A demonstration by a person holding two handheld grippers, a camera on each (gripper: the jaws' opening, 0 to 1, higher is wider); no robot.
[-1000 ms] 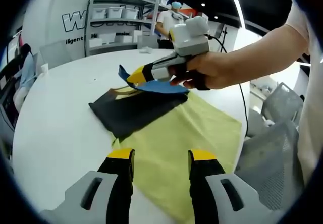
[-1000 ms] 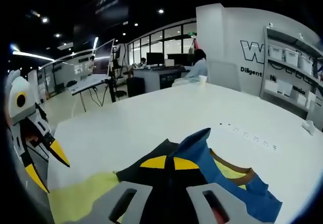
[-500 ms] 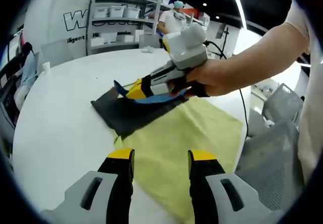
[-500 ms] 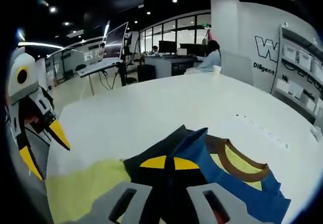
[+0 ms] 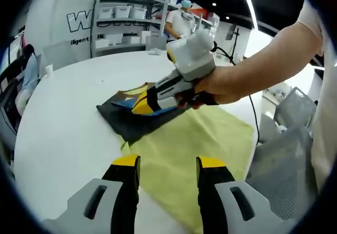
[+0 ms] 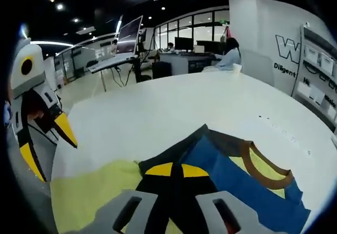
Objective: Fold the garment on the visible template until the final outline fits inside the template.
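The garment [image 5: 130,122] is dark, with a blue panel, a yellow patch and a brown collar. It lies on the white table [image 5: 63,118], partly over the yellow template [image 5: 205,139]. My right gripper [image 5: 140,106], held by a hand, sits low over the garment and is shut on the blue fold. In the right gripper view the right gripper [image 6: 176,169] is pinched on fabric, with the blue panel [image 6: 237,178] and brown collar [image 6: 266,173] spread just beyond it. My left gripper [image 5: 168,163] hovers open over the template's near edge. The left gripper [image 6: 50,147] is at the left, apart from the cloth.
A grey mesh chair [image 5: 287,155] stands at the table's right edge. Shelves with white bins [image 5: 118,26] and a standing person [image 5: 181,18] are behind the table. Desks with monitors [image 6: 131,39] and a seated person [image 6: 229,55] lie far off.
The right gripper has come down and toward the garment's left side, laying the blue fold flat on the dark cloth. The left gripper has stayed where it was.
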